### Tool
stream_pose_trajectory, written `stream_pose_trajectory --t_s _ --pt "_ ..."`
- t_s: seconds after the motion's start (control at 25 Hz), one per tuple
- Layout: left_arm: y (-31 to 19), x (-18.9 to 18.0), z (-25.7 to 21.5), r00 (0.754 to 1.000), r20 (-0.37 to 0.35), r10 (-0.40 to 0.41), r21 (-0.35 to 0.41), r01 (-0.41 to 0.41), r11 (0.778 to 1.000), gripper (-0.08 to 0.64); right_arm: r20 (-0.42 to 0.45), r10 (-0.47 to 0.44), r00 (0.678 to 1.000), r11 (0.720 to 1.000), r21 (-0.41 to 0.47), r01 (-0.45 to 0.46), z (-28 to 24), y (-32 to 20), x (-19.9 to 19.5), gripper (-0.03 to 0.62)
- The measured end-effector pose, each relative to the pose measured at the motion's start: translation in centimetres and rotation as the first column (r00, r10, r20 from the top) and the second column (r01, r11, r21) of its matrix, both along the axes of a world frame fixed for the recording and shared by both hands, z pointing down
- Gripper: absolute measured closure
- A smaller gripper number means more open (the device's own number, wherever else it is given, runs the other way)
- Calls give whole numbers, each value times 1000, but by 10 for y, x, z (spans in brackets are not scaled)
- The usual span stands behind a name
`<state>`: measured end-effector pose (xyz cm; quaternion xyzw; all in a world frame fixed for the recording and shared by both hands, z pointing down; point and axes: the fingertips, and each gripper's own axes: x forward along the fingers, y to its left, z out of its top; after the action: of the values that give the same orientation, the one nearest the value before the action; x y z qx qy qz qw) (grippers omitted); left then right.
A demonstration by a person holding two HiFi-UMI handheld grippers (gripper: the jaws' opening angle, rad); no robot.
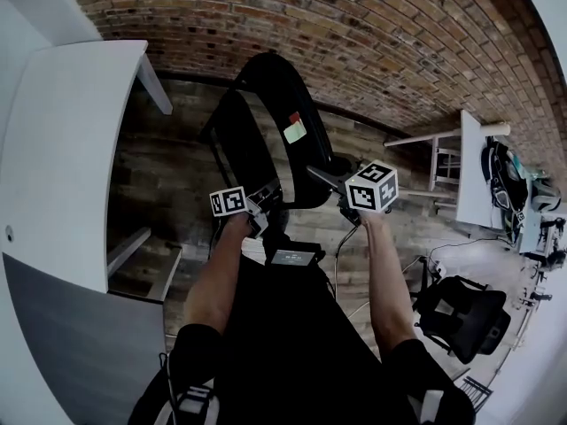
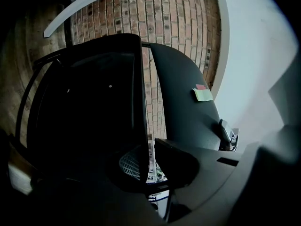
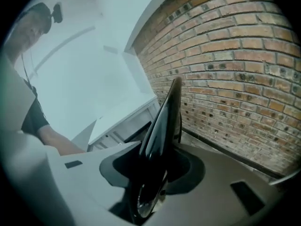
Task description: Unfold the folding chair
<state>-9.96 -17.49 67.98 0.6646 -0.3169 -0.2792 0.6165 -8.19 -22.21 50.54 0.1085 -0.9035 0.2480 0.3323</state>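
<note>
Brickwork [image 1: 372, 34] fills the 12 o'clock side of my head view, with a wooden floor [image 1: 168, 175] below it. The folding chair [image 1: 266, 122] stands on that floor dead ahead at 12 o'clock, black, near the wall. Its two dark panels are a little apart. In the left gripper view a thin strip of brick shows between them [image 2: 94, 117]. A small green and red sticker [image 1: 295, 131] sits on the curved panel, toward 1 o'clock of the flatter one.

My left gripper [image 1: 257, 211] is at the chair's near edge, about 11 o'clock from my body. In its own view the jaws [image 2: 148, 147] are drawn almost together, clamped narrow on the thin upright edge of the flatter panel.

My right gripper [image 1: 330, 182] is at 1 o'clock, on the near end of the curved panel. In the right gripper view the jaws [image 3: 160, 149] stand wide. The glossy black panel [image 3: 162, 121] runs up between them and fills the gap, and both pads look to be against it.

A white counter [image 1: 62, 149] lies at 9 o'clock. A white table [image 1: 469, 175] stands at 3 o'clock, and a black office chair [image 1: 461, 317] sits at 4 o'clock.
</note>
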Motion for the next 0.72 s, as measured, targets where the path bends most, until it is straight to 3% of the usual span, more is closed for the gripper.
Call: stream_pose_trajectory --t_s 0.08,0.16,0.28,0.48,0.72 --pt "3 -1 1 1000 23 7 7 -7 1000 499 -39 30 999 1000 6 -30 1 5 -3 471" --pt "1 -1 0 998 56 4 10 -4 1000 492 -23 99 995 995 -7 -99 1 5 -3 491" --pt "-1 2 -2 999 44 24 -1 -24 1000 463 -4 198 980 980 -32 -198 1 3 1 508" --pt "17 18 -2 993 18 113 -37 -112 993 459 -33 284 958 957 -44 -286 0 24 19 511" --pt "43 59 2 973 46 225 -45 -223 974 459 -32 401 916 914 -55 -402 3 52 66 511"
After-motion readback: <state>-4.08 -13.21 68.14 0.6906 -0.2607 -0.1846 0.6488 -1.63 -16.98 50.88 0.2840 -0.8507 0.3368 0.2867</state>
